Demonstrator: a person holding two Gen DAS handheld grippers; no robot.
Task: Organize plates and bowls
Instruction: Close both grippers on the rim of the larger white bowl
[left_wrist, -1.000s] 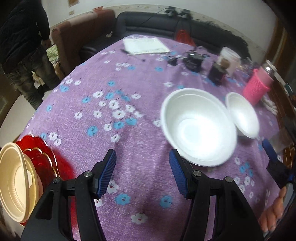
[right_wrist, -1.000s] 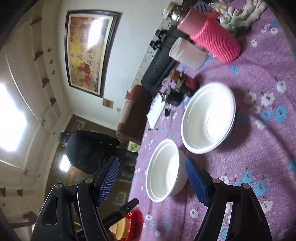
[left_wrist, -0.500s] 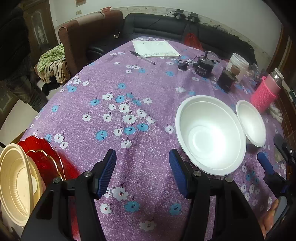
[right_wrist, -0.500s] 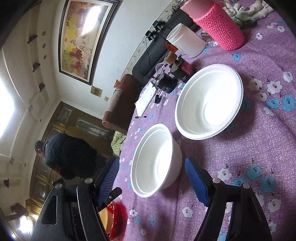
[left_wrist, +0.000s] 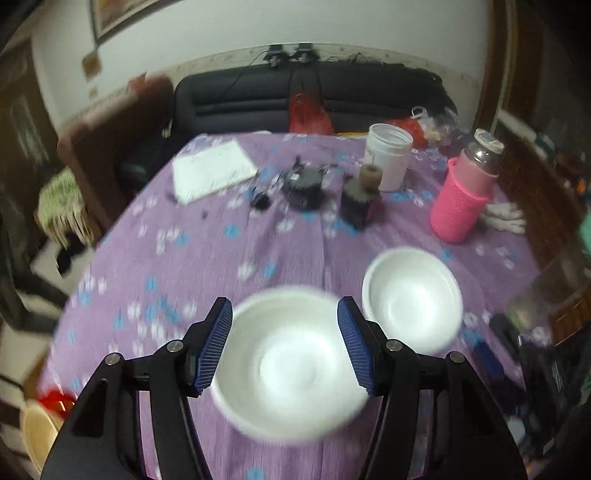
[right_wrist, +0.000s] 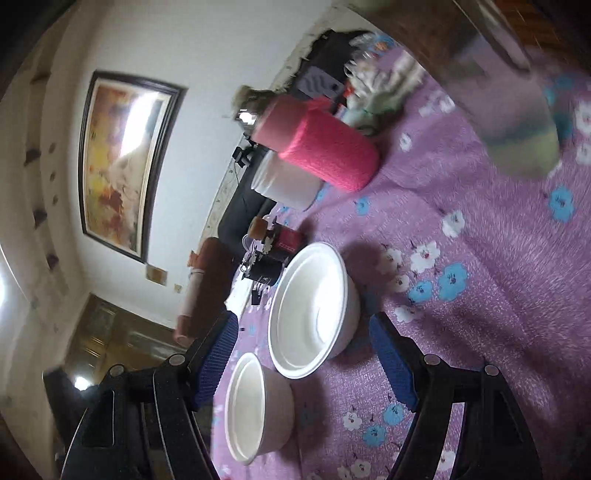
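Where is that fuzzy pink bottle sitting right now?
In the left wrist view the pink bottle stands upright toward the table's far right, right of the white tub and beyond the smaller white bowl.

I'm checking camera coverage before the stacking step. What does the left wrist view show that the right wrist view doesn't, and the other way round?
Only the left wrist view shows the cream plate with something red by it at the table's near left edge, and the white notepad.

Only the right wrist view shows the framed painting whole.

Both show the two white bowls, the pink bottle and the white cup, each seen between open jaws.
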